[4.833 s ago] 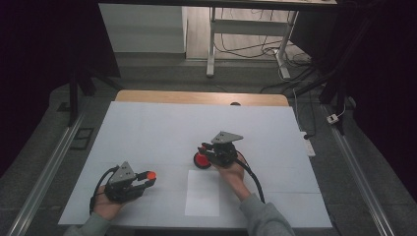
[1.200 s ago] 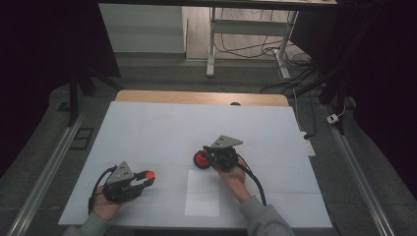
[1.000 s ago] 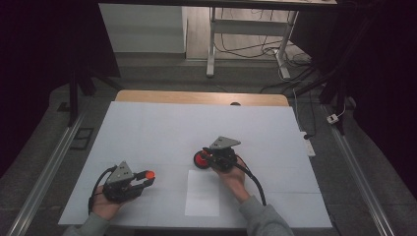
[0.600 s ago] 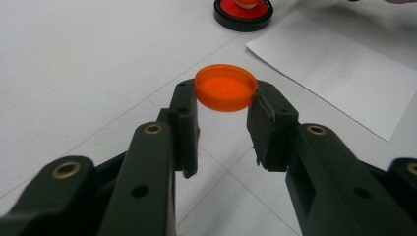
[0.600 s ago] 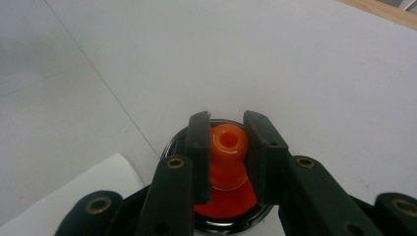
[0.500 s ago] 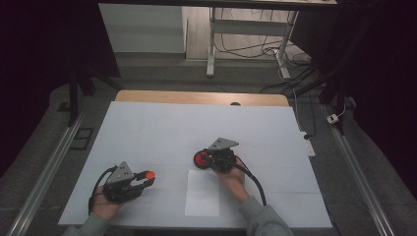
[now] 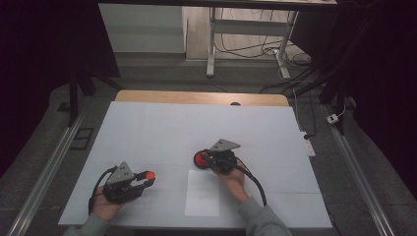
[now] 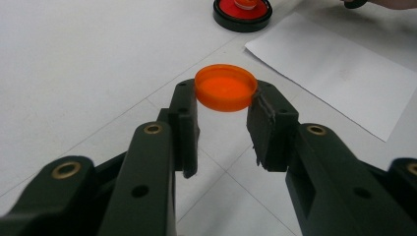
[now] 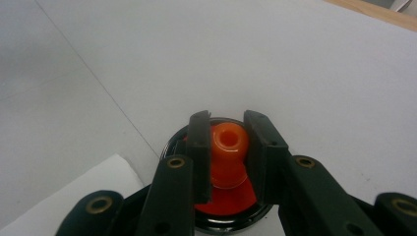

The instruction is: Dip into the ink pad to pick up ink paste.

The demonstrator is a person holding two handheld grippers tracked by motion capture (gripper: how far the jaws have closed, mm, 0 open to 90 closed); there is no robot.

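My left gripper (image 8: 224,105) is shut on a round orange cap (image 8: 225,87), pinched at its rim between the two fingertips; in the high view the left gripper (image 7: 143,178) sits at the table's front left with the orange cap (image 7: 150,174) at its tip. My right gripper (image 9: 227,142) is shut on an orange spout (image 9: 228,147) that rises from a red disc in a black ring (image 9: 216,206). In the high view the right gripper (image 7: 212,158) stands mid-table over that red and black disc (image 7: 201,159), which also lies far off in the left gripper view as a disc (image 8: 242,10).
A white paper sheet (image 7: 202,192) lies flat between the two hands near the front edge, with the same sheet (image 8: 339,69) to the right in the left gripper view. The white table top (image 7: 196,123) ends at a wooden strip (image 7: 196,97) at the back.
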